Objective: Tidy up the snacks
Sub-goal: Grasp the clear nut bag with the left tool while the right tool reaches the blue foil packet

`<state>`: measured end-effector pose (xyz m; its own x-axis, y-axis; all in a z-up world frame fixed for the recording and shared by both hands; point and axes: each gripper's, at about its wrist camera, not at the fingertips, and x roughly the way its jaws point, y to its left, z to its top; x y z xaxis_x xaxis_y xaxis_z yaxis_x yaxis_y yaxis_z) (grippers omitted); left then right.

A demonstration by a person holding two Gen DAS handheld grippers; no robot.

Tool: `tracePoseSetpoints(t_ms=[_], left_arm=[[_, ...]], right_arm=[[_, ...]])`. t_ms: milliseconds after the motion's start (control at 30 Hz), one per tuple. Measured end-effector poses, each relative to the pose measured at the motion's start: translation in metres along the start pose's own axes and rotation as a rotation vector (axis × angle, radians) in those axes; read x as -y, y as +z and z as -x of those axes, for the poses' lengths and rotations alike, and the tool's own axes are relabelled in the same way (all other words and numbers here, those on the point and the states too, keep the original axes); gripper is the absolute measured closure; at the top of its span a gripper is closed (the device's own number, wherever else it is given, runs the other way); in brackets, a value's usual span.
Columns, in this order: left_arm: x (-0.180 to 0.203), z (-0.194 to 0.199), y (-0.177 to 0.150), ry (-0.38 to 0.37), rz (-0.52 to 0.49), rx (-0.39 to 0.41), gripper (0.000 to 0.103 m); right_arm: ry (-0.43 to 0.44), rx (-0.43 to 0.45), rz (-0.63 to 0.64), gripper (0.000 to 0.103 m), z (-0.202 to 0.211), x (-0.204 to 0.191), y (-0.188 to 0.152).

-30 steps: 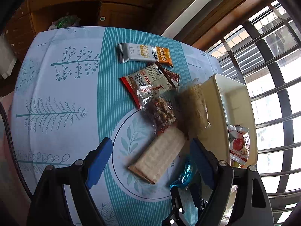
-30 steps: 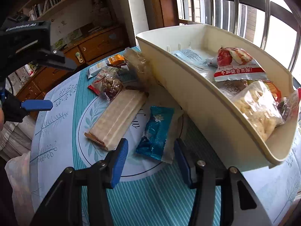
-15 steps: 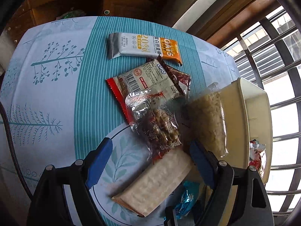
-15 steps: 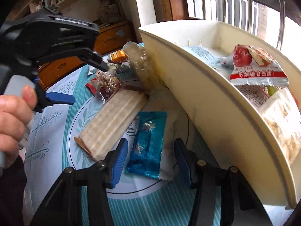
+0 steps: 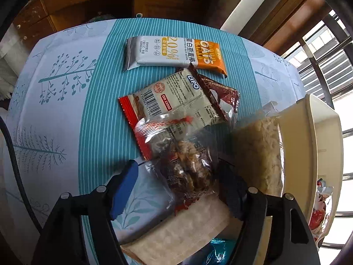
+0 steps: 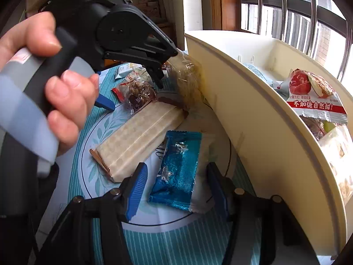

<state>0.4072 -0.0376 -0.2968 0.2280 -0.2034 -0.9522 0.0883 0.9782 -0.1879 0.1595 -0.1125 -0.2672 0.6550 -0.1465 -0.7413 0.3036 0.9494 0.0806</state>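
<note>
My left gripper (image 5: 178,181) is open, its jaws on either side of a clear nut packet (image 5: 183,163) that lies on the table. Beyond it lie a LIPO packet (image 5: 176,99) and an oat bar (image 5: 176,53); a cracker pack (image 5: 185,236) lies below the jaws. My right gripper (image 6: 176,185) is open around a blue foil packet (image 6: 176,167) on the table. The cracker pack (image 6: 139,139) and nut packet (image 6: 139,92) show there too. The cream basket (image 6: 264,132) at right holds several snacks.
A clear bag of pale flakes (image 5: 258,152) leans against the basket wall (image 5: 295,145). The hand-held left gripper body (image 6: 114,35) fills the upper left of the right wrist view. Wooden cabinets (image 5: 92,0) stand past the table's far edge; window bars (image 6: 308,17) are at right.
My left gripper has moved forward and down, so the nut packet now sits between its jaws. My right gripper has closed in on the blue packet, which now lies between its fingers.
</note>
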Motion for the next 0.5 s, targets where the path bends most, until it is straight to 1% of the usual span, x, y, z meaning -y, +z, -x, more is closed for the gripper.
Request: tracePoseSetpoints(t_ms=[67,100,167,300,400,500], left_arm=[[0.002,-0.001,0.002,-0.005,0.002,-0.002,0.038],[0.002,-0.001,0.003,-0.006,0.009,-0.005,0.038],[-0.001,-0.001,0.004,-0.015,0.031,-0.007,0.039],[-0.004,-0.001,0.004,-0.043,0.045,-0.005,0.044],[-0.007,0.003,0.001,-0.052,0.031,-0.005,0.048],[-0.012,0.007,-0.001,-0.052,0.040,-0.005,0.048]], right_arm=[[-0.007,-0.001,0.005,0.052,-0.001,0.000,0.001],[-0.011,-0.001,0.010,0.056,-0.001,0.001,0.001],[-0.009,-0.004,0.023,0.058,-0.002,0.003,0.002],[0.009,-0.014,0.029,0.063,-0.002,0.006,0.004],[0.014,-0.019,0.023,0.064,-0.001,0.008,0.006],[0.012,-0.027,0.023,0.065,-0.001,0.007,0.009]])
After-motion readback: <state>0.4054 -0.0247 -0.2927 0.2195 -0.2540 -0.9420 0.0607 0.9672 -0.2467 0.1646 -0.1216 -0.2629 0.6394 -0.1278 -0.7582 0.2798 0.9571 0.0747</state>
